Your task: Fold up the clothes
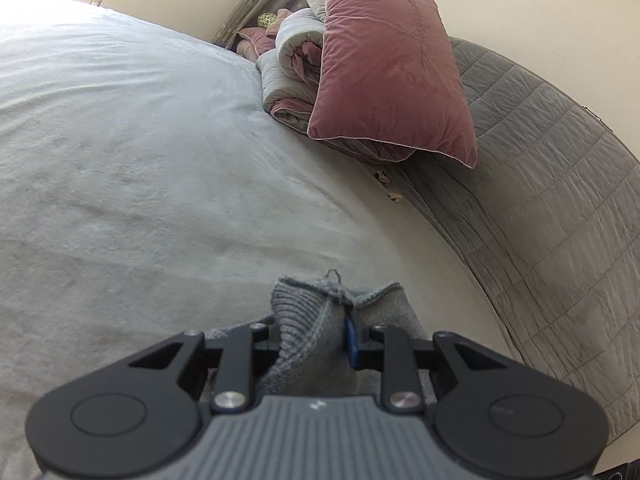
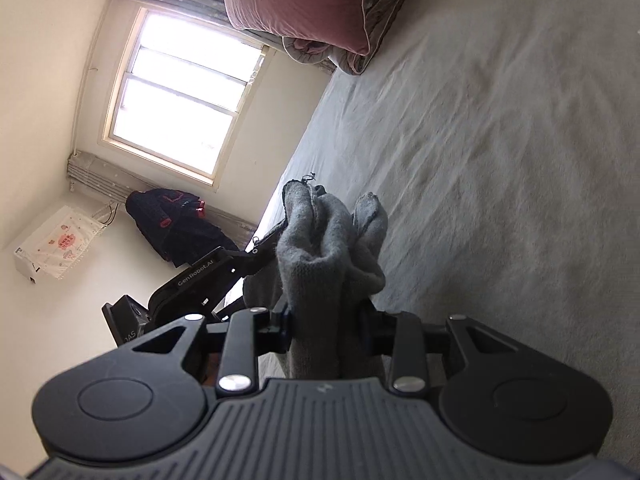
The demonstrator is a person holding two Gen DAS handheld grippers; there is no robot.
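Early stage: left gripper [image 1: 316,340] and right gripper [image 2: 328,320] each clamp a bunched edge of the grey knit [image 2: 320,248], held up over the bed [image 1: 140,160], no fold visible yet, spreading and folding still left.

Wide open bedsheet [image 1: 132,152] ahead of the left gripper [image 1: 310,334], nothing lying on it. Far side is blocked: a pink pillow [image 1: 392,76] leans on a rolled quilt [image 1: 292,60], both against the quilted grey headboard [image 1: 560,240]. From the right gripper [image 2: 326,330], the sheet runs bare to the right; the left gripper's black body [image 2: 200,280] crowds in close on the left.
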